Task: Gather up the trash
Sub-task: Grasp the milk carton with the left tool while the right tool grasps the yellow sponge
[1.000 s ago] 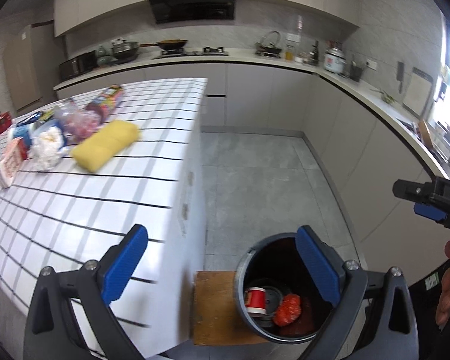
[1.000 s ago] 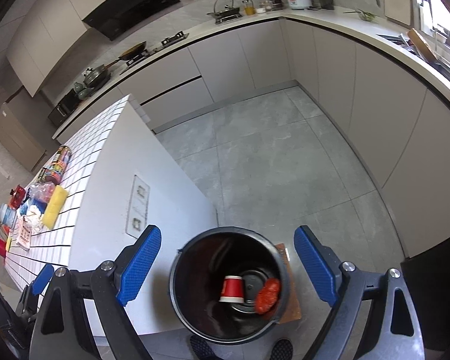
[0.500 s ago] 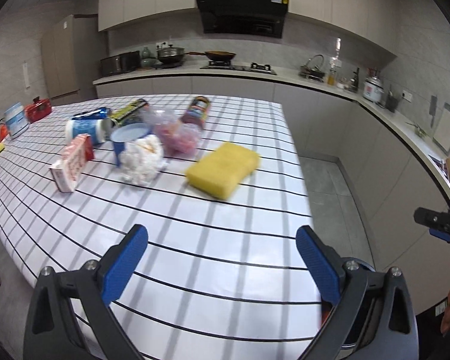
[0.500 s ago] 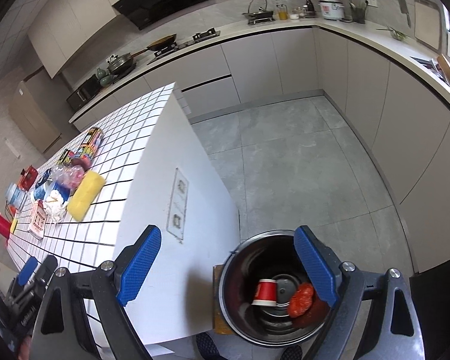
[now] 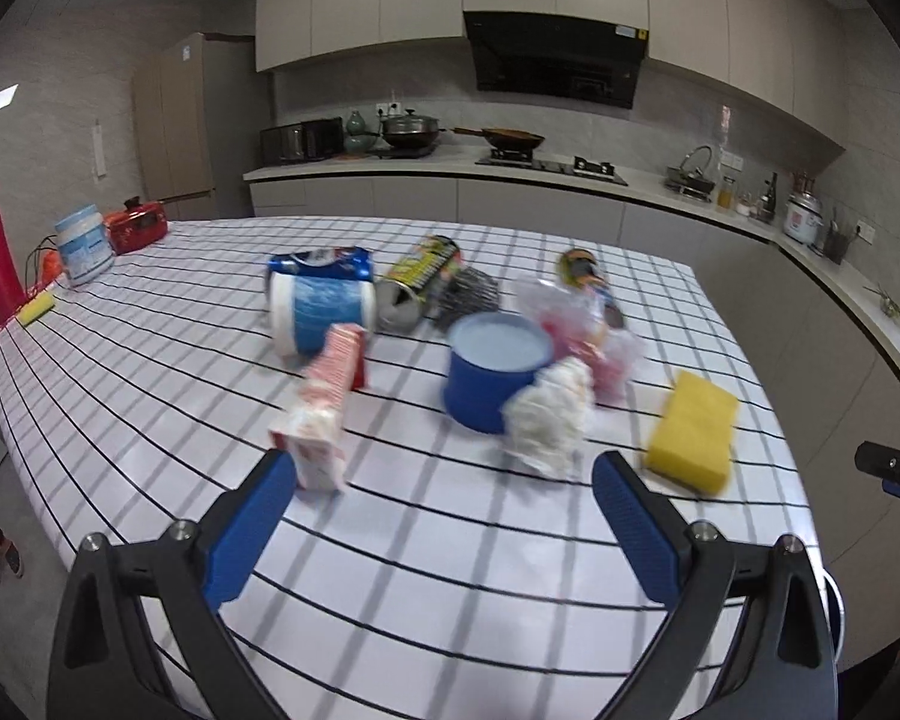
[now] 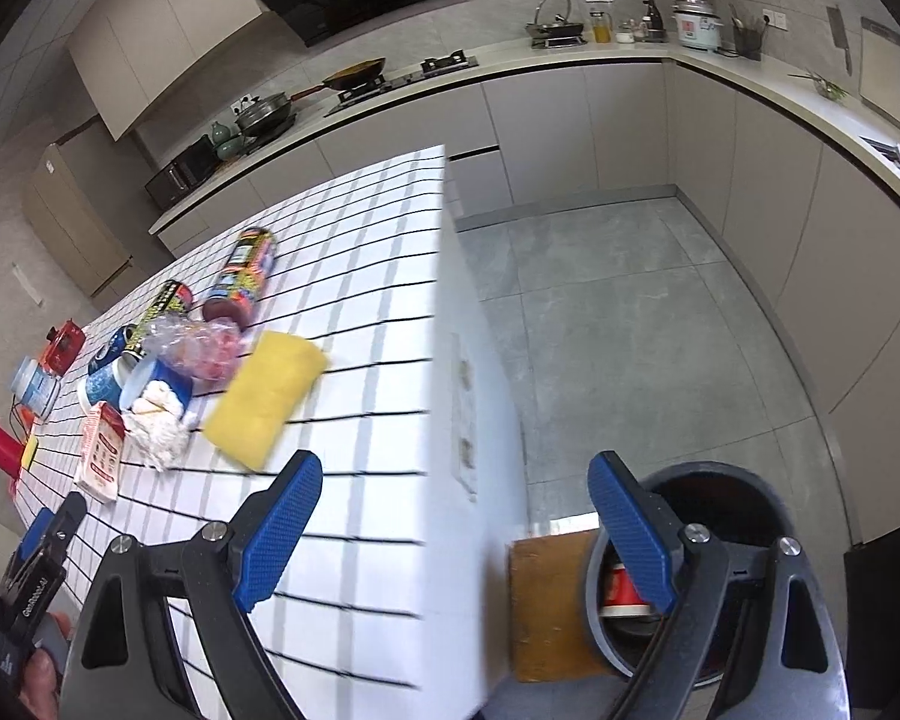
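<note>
Two grippers, both spread wide with nothing between the pads: left gripper (image 5: 444,480), right gripper (image 6: 456,483).

Landmark: blue tub (image 5: 498,378), upright on the checked table (image 5: 450,588), open mouth up, inside pale and seemingly empty.

Trash, catalogued left to right relative to the blue tub:
- White-and-blue jar (image 5: 321,312), on its side, left and slightly behind; contents not visible.
- Red-and-white carton (image 5: 324,414), lying flat, left and nearer the camera, just beside the left gripper's left pad.
- Blue can (image 5: 318,261) and yellow-black can (image 5: 420,276), on their sides, behind.
- Crumpled white tissue (image 5: 549,420), touching the tub's right front.
- Clear plastic bag (image 5: 582,330), holding something pink, right and behind.
- Yellow sponge (image 5: 693,432), well to the right, near the table edge.

Receptacle: trash bin (image 6: 768,492) on the floor past the table's right end, well apart from the tub; a red paper cup (image 6: 621,591) shows inside, the rest hidden by the gripper.

Step in hand, judged: reaching for the next piece. Advice: centre one item squarely between the pads, carton or tissue being nearest; close fully before lifting; avoid nudging the tub.
</note>
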`<act>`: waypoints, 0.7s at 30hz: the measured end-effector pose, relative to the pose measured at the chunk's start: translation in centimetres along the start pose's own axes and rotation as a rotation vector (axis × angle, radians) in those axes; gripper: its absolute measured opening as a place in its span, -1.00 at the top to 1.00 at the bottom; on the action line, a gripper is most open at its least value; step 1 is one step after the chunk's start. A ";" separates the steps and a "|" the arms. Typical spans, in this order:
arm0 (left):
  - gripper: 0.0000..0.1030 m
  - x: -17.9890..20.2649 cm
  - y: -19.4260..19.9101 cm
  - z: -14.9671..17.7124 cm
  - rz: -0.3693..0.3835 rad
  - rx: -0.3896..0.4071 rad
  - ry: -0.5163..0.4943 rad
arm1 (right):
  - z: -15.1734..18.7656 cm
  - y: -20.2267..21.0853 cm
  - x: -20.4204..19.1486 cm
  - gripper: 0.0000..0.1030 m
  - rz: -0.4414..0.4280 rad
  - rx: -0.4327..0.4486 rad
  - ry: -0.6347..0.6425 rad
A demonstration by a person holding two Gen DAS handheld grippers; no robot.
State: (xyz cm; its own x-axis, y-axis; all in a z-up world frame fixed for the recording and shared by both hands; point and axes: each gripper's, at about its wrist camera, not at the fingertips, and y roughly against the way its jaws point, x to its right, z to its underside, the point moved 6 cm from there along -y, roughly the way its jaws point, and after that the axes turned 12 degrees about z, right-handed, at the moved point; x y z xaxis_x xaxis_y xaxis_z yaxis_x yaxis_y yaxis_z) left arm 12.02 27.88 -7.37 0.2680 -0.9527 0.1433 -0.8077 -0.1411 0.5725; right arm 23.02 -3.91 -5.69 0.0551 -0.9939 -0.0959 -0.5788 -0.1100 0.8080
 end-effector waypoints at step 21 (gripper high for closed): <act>-0.66 -7.9 -9.6 -0.9 0.140 -0.218 0.006 | -1.2 -4.9 -13.0 -0.79 0.074 -0.041 0.011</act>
State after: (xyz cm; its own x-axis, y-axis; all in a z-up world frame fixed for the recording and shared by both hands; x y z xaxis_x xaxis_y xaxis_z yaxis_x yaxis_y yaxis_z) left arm 18.11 36.98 -13.24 0.1655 -0.9570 0.2381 -0.7048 0.0541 0.7073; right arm 26.12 9.57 -7.69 0.0226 -0.9993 -0.0291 -0.5478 -0.0367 0.8358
